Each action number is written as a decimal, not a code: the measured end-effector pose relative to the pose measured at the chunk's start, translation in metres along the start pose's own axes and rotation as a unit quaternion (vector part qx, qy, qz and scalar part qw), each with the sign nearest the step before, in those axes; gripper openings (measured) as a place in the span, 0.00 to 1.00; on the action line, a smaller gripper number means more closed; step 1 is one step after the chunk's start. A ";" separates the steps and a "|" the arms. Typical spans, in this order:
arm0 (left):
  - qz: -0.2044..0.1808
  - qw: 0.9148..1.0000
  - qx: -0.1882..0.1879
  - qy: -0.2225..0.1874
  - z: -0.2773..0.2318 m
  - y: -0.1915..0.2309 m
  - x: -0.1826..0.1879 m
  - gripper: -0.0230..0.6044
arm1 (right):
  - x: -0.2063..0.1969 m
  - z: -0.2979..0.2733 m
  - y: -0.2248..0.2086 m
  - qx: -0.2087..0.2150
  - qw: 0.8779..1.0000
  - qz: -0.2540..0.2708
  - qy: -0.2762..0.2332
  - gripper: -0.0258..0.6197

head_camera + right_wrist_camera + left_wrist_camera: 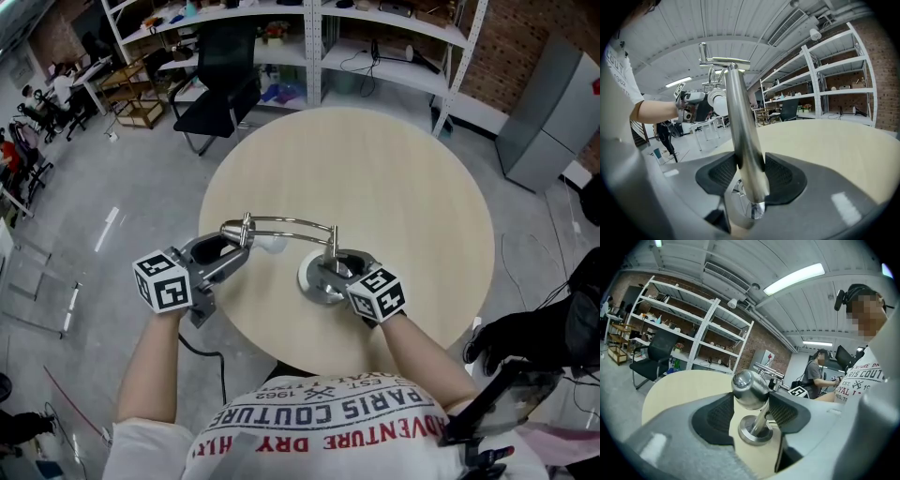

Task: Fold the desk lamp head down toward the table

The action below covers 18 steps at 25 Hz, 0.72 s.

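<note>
A chrome desk lamp stands on the round wooden table (394,187), its round base (311,279) near the front edge. Its upright pole (743,136) rises from the base. A thin double arm (286,223) runs level to the left and ends at the lamp head (246,232), which has a white bulb (271,244). My left gripper (236,246) is shut on the head's rounded chrome cap (749,389), with a pad against each side. Low down by the base, my right gripper (336,267) is shut on the pole, and both pads touch it.
A black office chair (220,80) and white shelving (375,28) stand beyond the table. A grey cabinet (553,112) is at the far right. A black cable (202,352) hangs below the table's near-left edge. Another person (816,376) sits behind me.
</note>
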State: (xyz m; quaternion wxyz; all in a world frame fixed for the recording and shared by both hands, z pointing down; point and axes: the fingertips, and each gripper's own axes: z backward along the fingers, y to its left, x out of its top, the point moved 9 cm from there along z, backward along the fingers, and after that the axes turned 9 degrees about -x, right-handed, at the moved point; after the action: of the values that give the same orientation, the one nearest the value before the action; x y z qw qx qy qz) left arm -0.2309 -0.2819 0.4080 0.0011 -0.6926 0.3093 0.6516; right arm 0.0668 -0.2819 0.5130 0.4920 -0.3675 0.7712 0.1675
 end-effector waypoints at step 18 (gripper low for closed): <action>0.062 0.998 -0.004 -0.018 -0.010 0.014 -0.040 0.42 | -0.003 0.000 0.001 -0.008 1.000 -0.003 -0.005 0.33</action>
State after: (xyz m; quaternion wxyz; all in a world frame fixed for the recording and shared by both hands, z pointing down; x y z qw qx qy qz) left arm -0.2265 -0.2801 0.4508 -0.0362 -0.6600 0.3491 0.6642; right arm 0.0673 -0.2800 0.5155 0.4937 -0.3726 0.7663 0.1740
